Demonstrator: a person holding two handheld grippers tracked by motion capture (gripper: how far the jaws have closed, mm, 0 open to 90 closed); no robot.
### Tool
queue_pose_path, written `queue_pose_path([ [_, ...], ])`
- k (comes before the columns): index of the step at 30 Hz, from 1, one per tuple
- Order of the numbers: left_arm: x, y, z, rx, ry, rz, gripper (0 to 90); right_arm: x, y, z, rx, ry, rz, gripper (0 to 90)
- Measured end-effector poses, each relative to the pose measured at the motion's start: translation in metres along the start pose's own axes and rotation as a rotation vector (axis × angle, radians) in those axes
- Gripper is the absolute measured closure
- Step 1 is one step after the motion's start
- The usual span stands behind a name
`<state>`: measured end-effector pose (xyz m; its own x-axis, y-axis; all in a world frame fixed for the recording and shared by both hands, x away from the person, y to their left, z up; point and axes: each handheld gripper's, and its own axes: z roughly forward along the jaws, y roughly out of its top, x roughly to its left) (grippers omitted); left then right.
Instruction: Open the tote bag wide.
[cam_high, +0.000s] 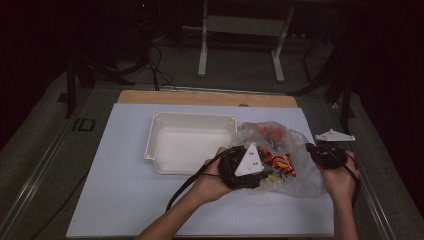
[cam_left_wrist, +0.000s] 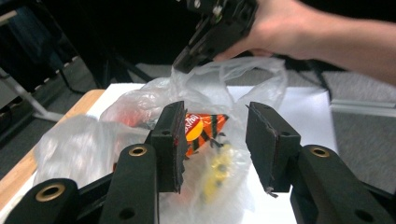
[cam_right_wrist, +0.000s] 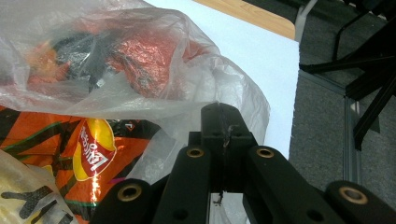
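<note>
Both grippers work at clear plastic bag (cam_high: 280, 155) on white mat (cam_high: 125, 190), just right of white tray (cam_high: 192, 142). Right gripper (cam_right_wrist: 223, 122) clenched on bag's film at its right edge. Left gripper (cam_left_wrist: 215, 140) unclenched, jaws apart either side of bag w/ orange snack packet (cam_left_wrist: 203, 130) showing thru film; pads not pressing.
</note>
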<state>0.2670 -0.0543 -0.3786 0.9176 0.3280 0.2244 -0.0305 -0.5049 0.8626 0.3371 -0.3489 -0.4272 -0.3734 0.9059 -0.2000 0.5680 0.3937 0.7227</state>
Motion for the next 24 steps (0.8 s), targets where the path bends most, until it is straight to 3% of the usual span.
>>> queue_pose_path([
  [2,0.005,0.004,0.011,0.035,0.025,0.021,57.5,-0.001,0.0,-0.001,-0.002,0.0,0.002,90.0],
  [6,0.022,0.011,0.035,0.119,0.051,0.0,50.1,-0.003,-0.001,-0.002,-0.006,0.0,0.005,90.0],
  [10,0.039,0.012,0.055,0.159,0.089,0.004,45.6,-0.003,0.0,-0.003,-0.01,0.003,0.007,90.0],
  [17,0.071,0.002,0.078,0.258,0.162,-0.009,35.1,-0.006,-0.001,-0.005,-0.014,-0.001,0.008,90.0],
  [24,0.084,-0.013,0.1,0.369,0.224,-0.002,28.9,-0.007,0.001,-0.008,-0.021,-0.007,0.001,90.0],
])
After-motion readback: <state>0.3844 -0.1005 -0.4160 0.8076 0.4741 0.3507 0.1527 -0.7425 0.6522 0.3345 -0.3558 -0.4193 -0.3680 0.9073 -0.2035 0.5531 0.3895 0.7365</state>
